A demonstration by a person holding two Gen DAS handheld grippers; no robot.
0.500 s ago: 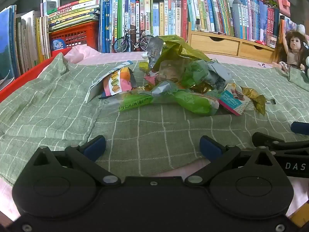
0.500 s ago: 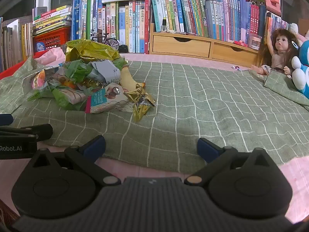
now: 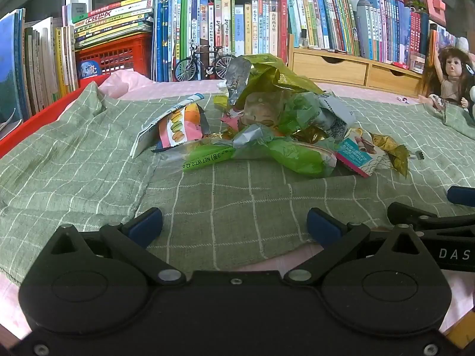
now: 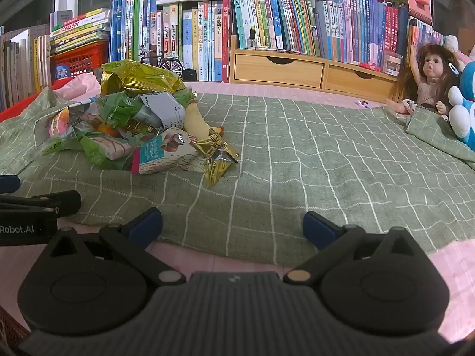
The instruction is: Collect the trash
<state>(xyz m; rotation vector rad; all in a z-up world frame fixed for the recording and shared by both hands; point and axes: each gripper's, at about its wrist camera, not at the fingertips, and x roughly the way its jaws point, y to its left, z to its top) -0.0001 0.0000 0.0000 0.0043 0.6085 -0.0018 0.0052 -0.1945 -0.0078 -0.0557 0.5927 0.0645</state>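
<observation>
Books [image 3: 255,20] line the back wall, upright on shelves and stacked flat on a red crate [image 3: 115,56] at the far left. Below them we see a green checked cloth [image 3: 89,160] spread over a pink surface.

Working left to right in the left wrist view, we locate a macaron-printed packet [image 3: 178,127] standing tilted at the left edge of the trash pile [image 3: 267,127]. A model bicycle [image 3: 204,65] stands behind it against the books. The pile itself sits mid-cloth: crumpled green wrappers, a gold-green foil bag [image 3: 273,74] on top, a teal-and-pink packet [image 3: 359,154] at its right side, and gold foil wrappers [image 3: 392,151] just beside that. A wooden drawer unit [image 3: 350,68] follows, then a doll [image 3: 451,80] seated at the far right.

We hold the left gripper [image 3: 234,225] low at the near edge of the cloth, fingers spread wide, nothing between them, well short of the pile.

In the right wrist view, the pile lies ahead and to the left. The right gripper [image 4: 233,225] is likewise spread wide and empty, over the cloth's near edge. A blue plush toy [image 4: 466,103] sits beside the doll.
</observation>
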